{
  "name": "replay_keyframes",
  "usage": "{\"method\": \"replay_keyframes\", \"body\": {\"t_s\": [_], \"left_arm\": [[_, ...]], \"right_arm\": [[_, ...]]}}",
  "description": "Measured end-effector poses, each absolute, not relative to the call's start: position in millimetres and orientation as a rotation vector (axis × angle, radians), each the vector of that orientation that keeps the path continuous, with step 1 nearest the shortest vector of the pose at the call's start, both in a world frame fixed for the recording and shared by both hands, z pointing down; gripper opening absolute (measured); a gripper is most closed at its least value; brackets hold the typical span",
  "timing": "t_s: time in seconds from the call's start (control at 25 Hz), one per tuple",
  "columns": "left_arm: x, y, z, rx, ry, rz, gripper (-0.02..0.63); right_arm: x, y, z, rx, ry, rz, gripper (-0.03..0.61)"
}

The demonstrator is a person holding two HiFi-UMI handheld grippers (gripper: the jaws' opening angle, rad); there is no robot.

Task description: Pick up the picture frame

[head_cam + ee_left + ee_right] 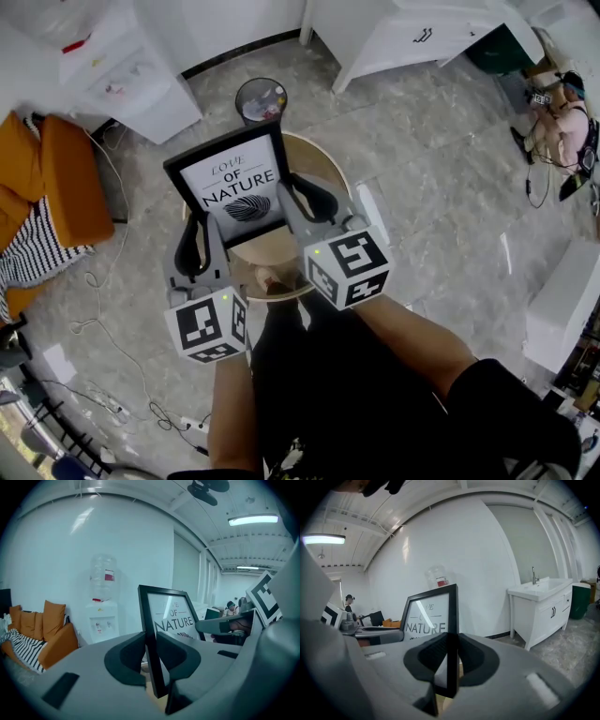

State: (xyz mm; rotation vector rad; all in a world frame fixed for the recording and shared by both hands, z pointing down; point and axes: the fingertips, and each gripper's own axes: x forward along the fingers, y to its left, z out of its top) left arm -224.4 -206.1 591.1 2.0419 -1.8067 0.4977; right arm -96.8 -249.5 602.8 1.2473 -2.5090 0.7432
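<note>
At the far left, an orange sofa (58,178) stands with a striped blanket (28,251) on it. Next to it, against the wall, is a white water dispenser (131,77).

Then comes the left gripper (206,236). Its jaws stand narrow and press from both sides on the left side bar of the picture frame (234,183), near the lower corner.

The black frame is in the middle, over the round wooden table (323,159), directly in front of the person. I cannot tell if its bottom edge rests on the tabletop. It is in portrait format and stands upright, so its long axis goes up and down. The printed face with the words "OF NATURE" is turned toward the person, and the top edge points up and a little to the left in the head view. Behind it a dark wire bin (261,99) stands on the floor.

The right gripper (296,202) clamps the right side bar of the frame in the same way, with its jaws narrow on the black edge.

Farther right, a white sink cabinet (417,37) stands, and another person (562,122) sits on the floor.
</note>
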Motion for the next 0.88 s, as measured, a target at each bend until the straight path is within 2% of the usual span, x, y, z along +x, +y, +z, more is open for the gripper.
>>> {"method": "replay_keyframes", "body": {"t_s": [0.88], "left_arm": [[-189.6, -195.0, 456.3, 2.327, -2.035, 0.417, 0.078]], "right_arm": [[-62.1, -236.4, 470.8, 1.357, -2.807, 0.479, 0.064]]}}
